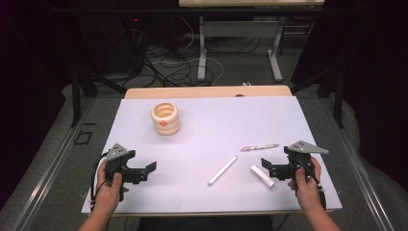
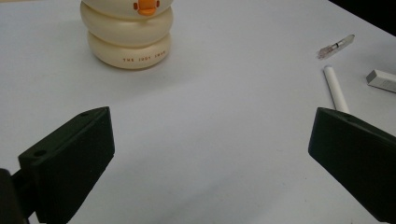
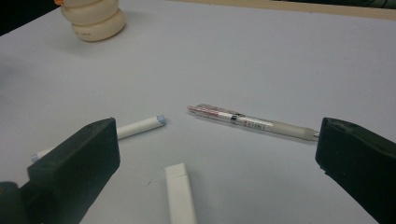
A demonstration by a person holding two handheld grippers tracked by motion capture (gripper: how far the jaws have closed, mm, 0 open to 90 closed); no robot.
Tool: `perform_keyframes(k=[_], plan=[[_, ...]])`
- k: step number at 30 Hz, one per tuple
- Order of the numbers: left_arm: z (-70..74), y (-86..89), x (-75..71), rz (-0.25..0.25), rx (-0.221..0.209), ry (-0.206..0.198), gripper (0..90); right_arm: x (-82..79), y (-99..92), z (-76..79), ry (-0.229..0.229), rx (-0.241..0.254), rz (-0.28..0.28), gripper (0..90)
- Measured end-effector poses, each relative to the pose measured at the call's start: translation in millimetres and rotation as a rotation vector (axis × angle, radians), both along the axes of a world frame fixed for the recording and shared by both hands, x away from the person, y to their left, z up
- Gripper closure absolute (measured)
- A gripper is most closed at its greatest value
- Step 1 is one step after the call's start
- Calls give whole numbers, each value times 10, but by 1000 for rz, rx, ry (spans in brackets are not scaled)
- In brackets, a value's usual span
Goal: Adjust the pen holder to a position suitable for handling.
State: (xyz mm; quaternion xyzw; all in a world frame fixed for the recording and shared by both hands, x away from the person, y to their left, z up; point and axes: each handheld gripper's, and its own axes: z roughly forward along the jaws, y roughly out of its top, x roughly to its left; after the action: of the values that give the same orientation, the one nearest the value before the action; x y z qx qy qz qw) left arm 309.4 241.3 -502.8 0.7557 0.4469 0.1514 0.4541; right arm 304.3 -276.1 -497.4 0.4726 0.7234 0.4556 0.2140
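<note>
A cream ringed holder (image 1: pixel 166 119) with an orange duck beak stands upright on the white table top, far left of centre. A clear pen (image 1: pixel 260 147), a white marker (image 1: pixel 223 170) and a small white block (image 1: pixel 262 175) lie flat at the near right. My left gripper (image 1: pixel 146 172) rests open at the near left, apart from everything, and faces the holder (image 2: pixel 127 35). My right gripper (image 1: pixel 268 167) is open just right of the block. Its jaws stand wide, with the pen (image 3: pixel 252 122), marker (image 3: pixel 137 127) and block (image 3: pixel 180 193) lying ahead of them, untouched.
The white sheet (image 1: pixel 207 139) covers a wooden table top whose far edge (image 1: pixel 207 91) shows beyond it. Past that are cables on the floor and another table's metal legs (image 1: pixel 202 53). A person's hands hold both grippers at the near edge.
</note>
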Motion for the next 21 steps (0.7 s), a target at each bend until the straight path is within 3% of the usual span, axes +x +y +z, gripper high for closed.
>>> perform_keyframes(k=[9, 21], plan=[[29, -17, 32, 15, 3, 5, 3, 5, -1, -8, 12, 9, -7, 0], [227, 6, 231, 75, 9, 29, 2, 10, 16, -18, 20, 6, -18, 0]])
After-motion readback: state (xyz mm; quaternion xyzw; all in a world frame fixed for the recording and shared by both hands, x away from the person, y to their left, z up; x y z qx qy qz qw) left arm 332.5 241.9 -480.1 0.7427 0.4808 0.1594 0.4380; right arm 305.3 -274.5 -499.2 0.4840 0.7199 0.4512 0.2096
